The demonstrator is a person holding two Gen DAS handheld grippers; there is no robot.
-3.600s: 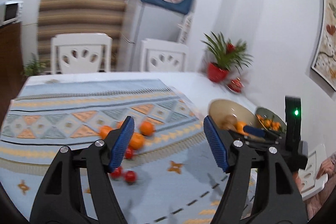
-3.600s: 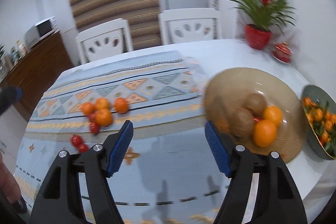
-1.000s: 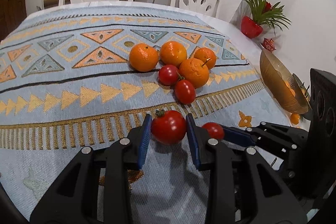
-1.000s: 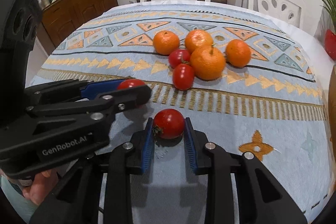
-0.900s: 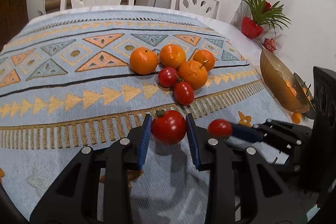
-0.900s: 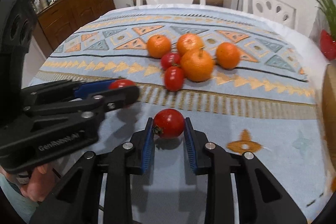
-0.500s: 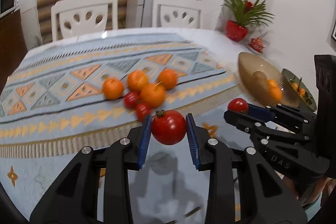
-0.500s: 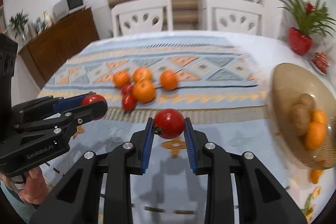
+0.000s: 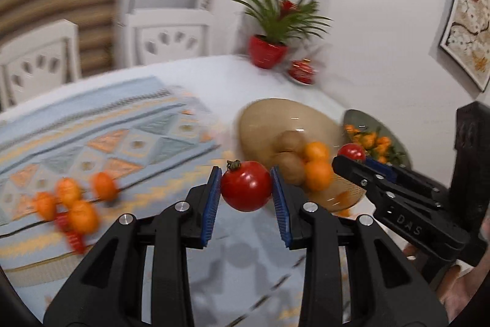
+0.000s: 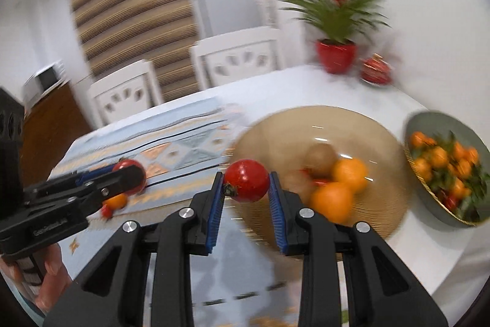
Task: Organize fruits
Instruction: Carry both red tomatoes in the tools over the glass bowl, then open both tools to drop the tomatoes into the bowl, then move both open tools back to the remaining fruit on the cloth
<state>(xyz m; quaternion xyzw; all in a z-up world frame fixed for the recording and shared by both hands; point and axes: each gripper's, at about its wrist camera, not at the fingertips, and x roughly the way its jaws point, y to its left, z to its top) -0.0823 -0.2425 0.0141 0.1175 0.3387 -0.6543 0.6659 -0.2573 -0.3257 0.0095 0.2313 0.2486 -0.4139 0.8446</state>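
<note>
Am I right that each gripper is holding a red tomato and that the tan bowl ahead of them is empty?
Not quite: the tan bowl is not empty. The right wrist view shows oranges and brown fruits in it. The left gripper and right gripper do each hold a red tomato.

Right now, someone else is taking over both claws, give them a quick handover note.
Left claw: shut on a tomato, in the air.
Right claw: shut on another tomato, near the tan bowl.
Tan bowl holds two oranges and kiwis; the green bowl holds small citrus.
Left: place both tomatoes, then clear the oranges and tomatoes on the cloth.
</note>
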